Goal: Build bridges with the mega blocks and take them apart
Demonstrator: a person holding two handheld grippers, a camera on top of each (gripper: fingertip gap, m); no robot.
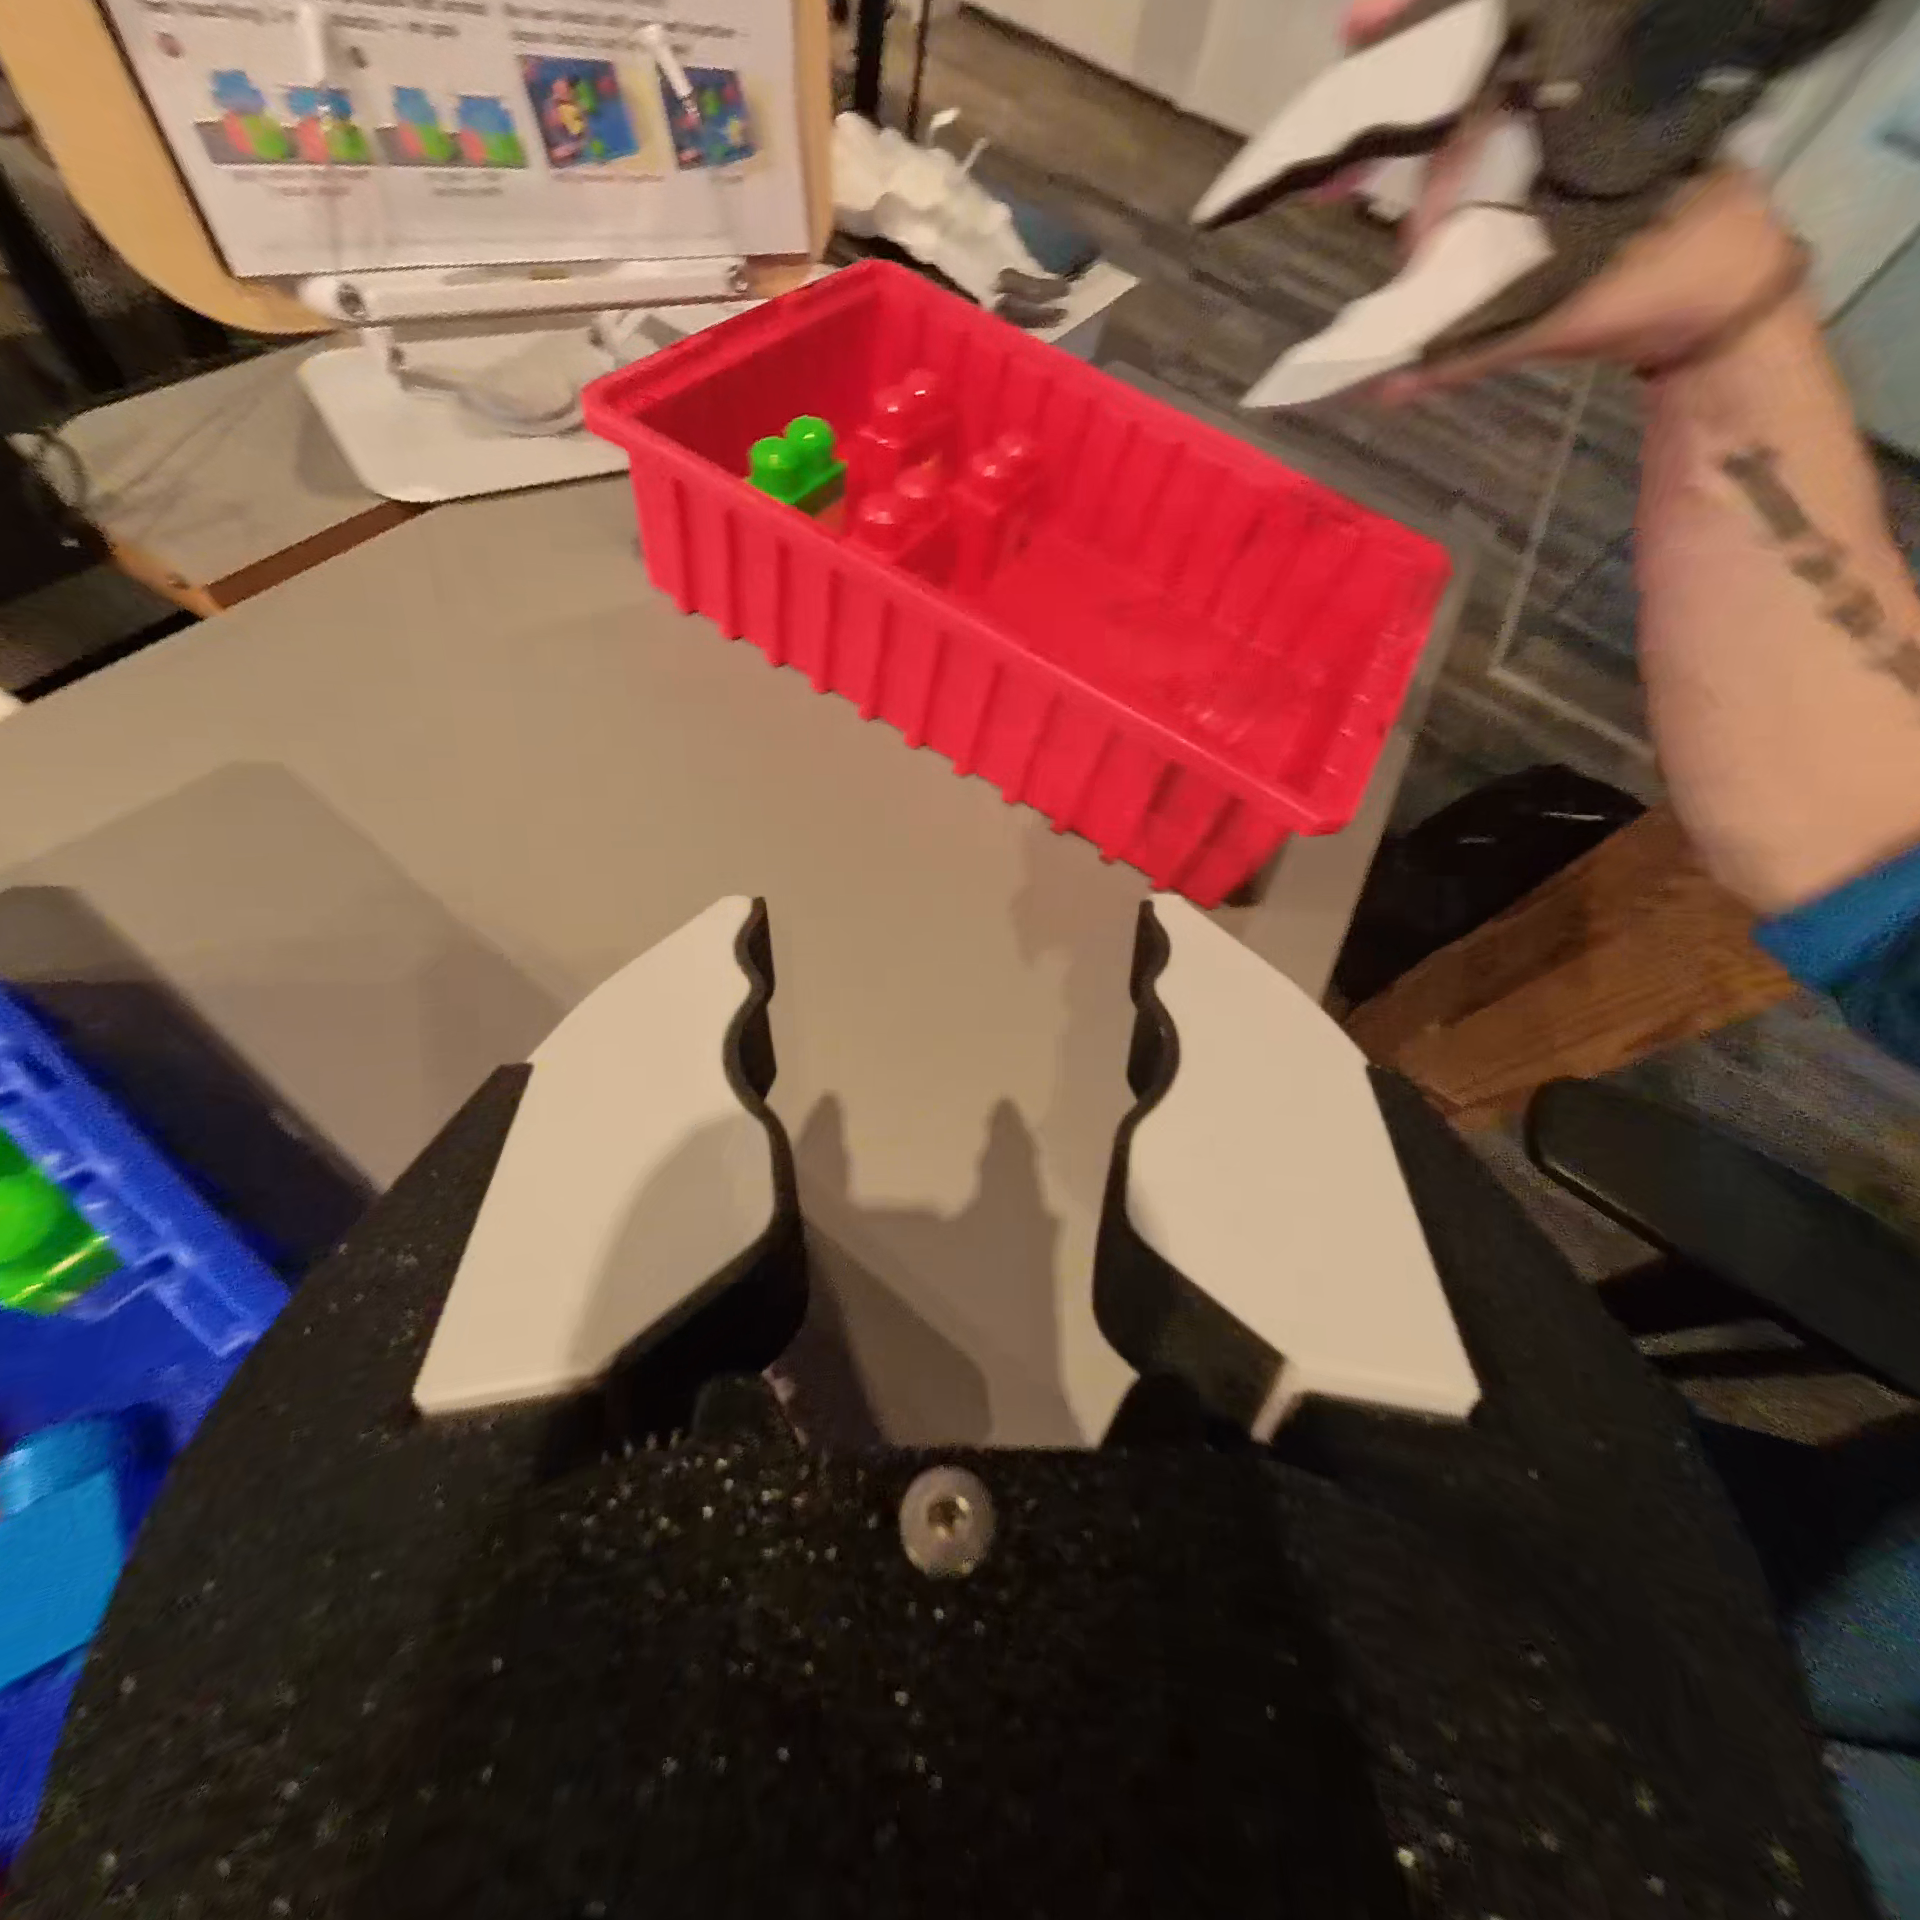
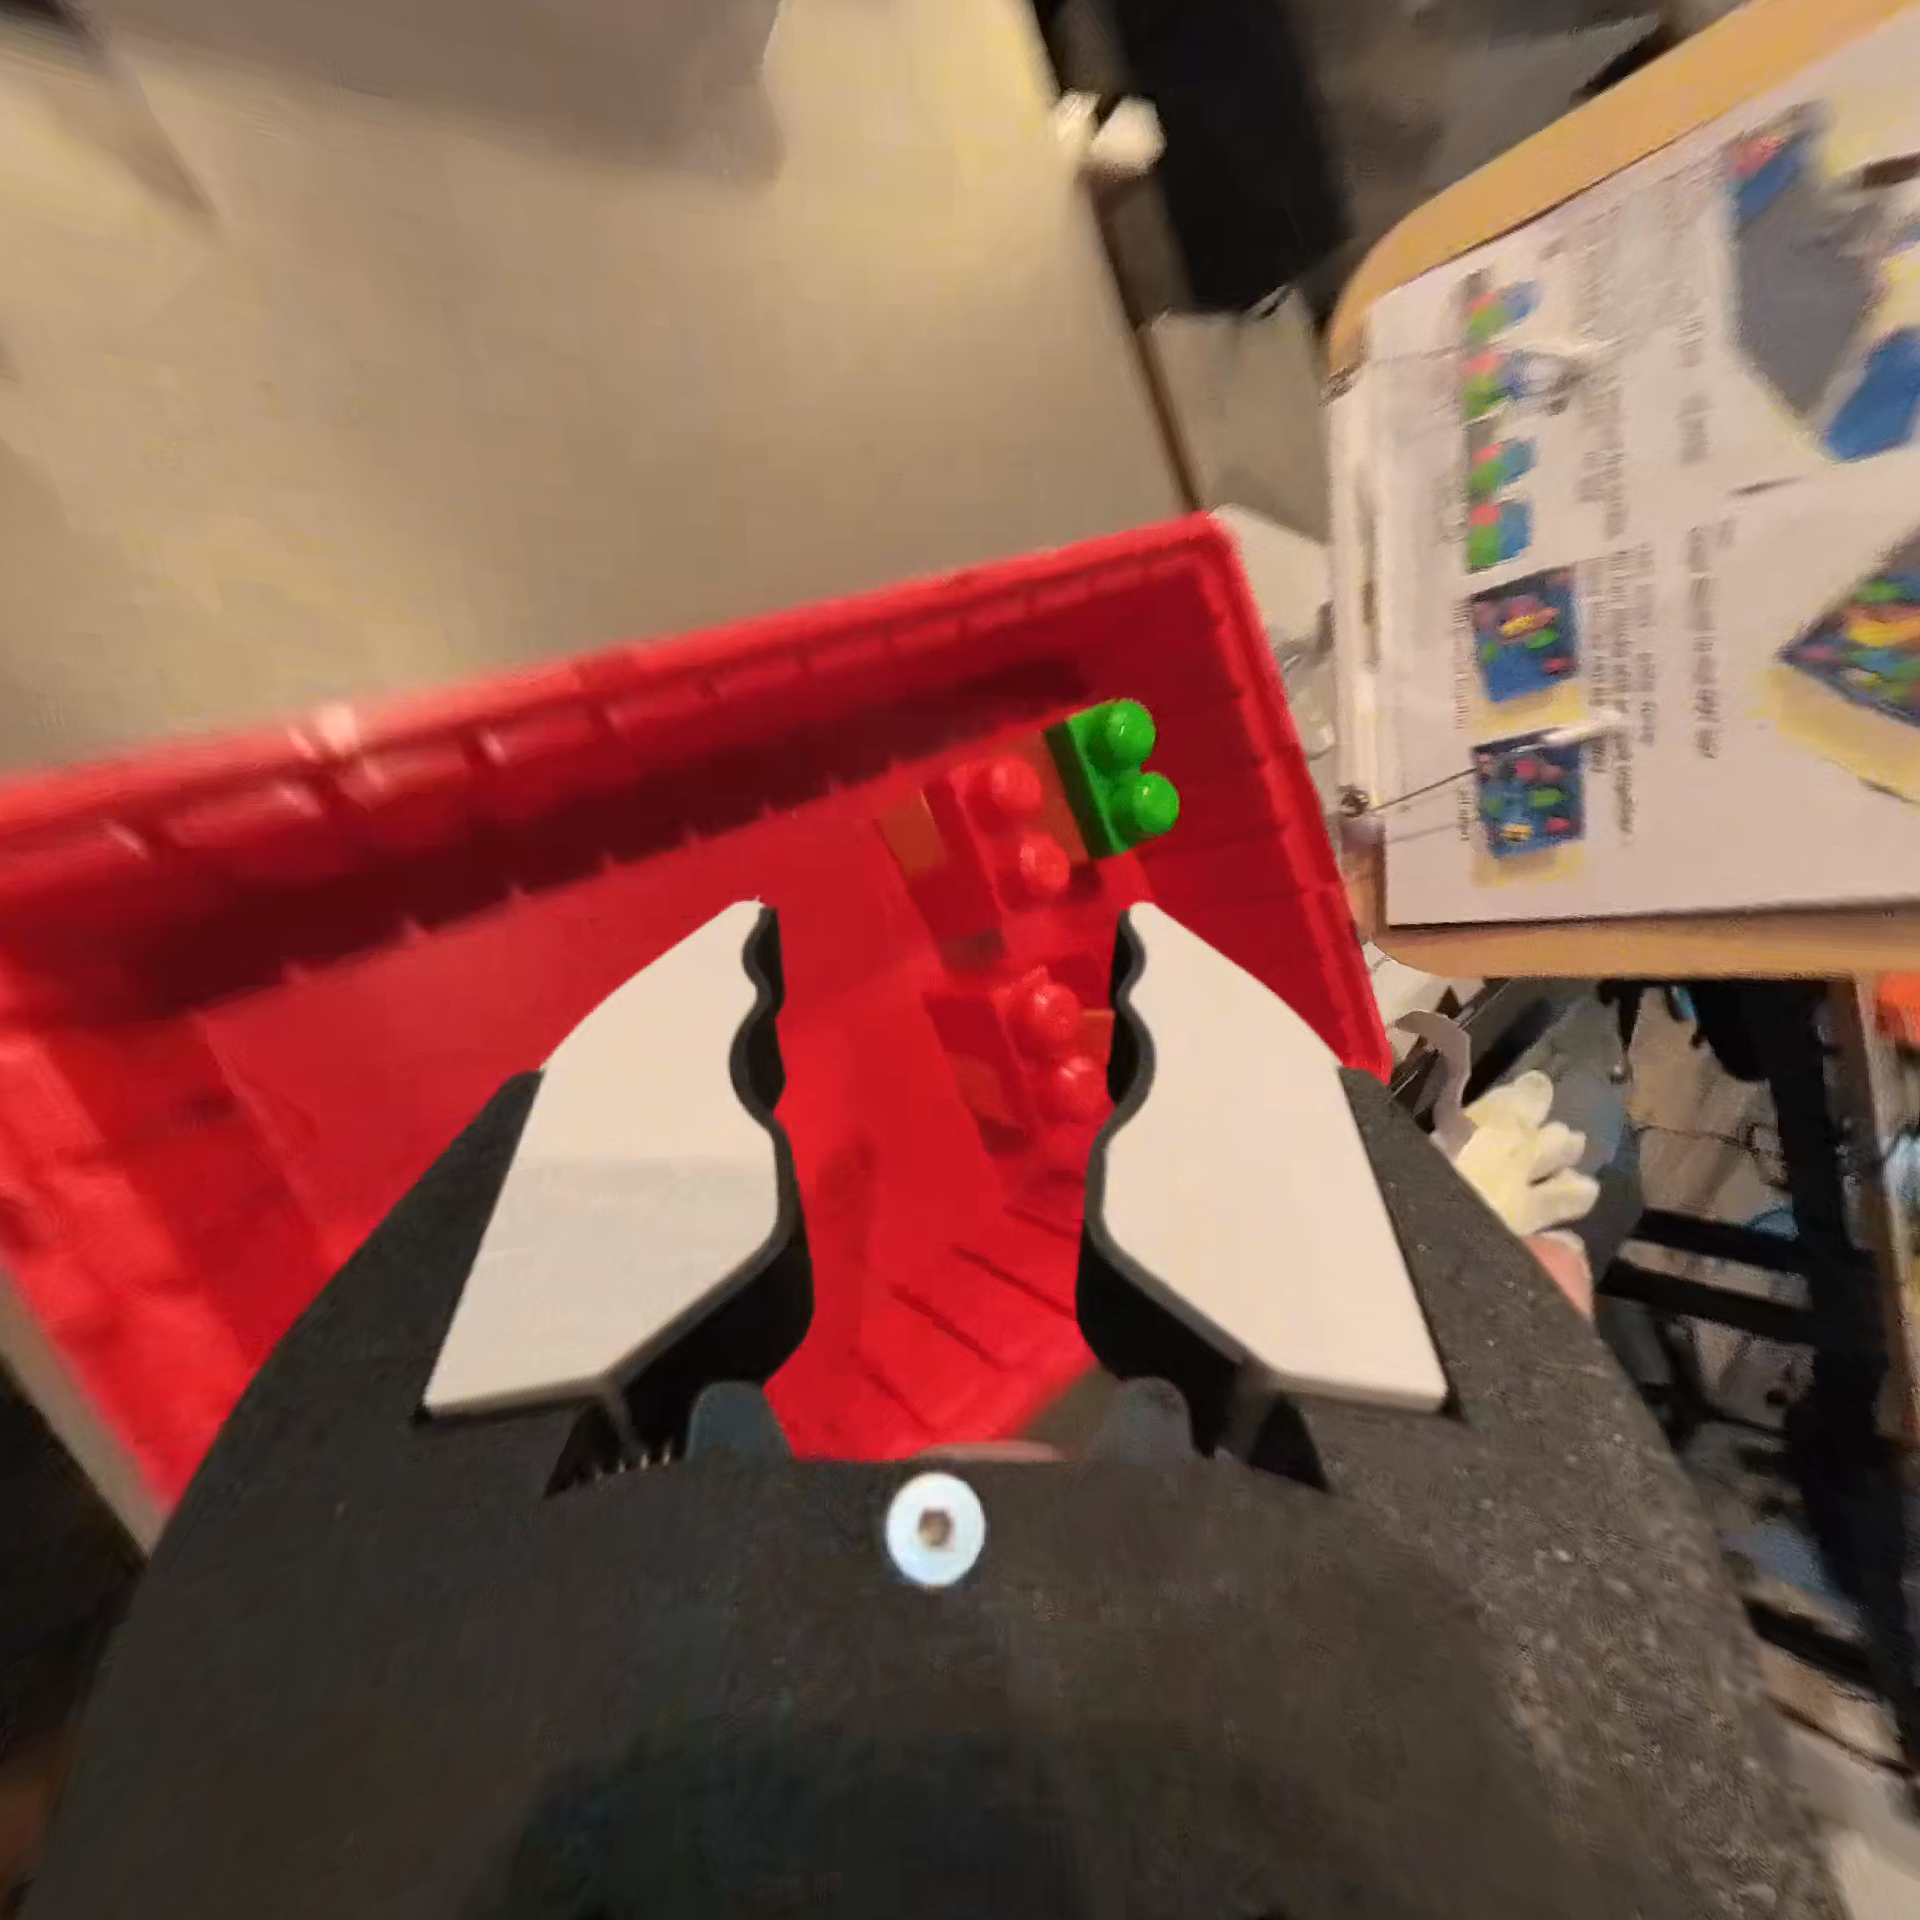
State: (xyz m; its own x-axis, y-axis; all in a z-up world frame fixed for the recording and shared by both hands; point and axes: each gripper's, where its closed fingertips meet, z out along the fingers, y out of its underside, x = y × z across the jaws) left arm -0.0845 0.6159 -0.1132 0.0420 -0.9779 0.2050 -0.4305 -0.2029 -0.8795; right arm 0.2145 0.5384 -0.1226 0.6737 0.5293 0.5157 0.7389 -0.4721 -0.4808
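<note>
Grey pads spread on both sides: our left tongs (image 1: 951,914) hang bare over the tabletop (image 1: 468,748), our right tongs (image 2: 940,920) gape above the red bin (image 2: 312,935). Beyond them, red blocks (image 2: 1029,831) and a green block (image 2: 1117,774) lie loose in the bin's far corner. No bridge stands; building looks yet to start.

You've got one red bin (image 1: 1049,717) holding one green block (image 1: 795,468) and three red blocks (image 1: 914,457). One blue bin (image 1: 114,1226) at the left edge; its block count is unreadable. One instruction sheet (image 1: 468,114). Two grippers.
</note>
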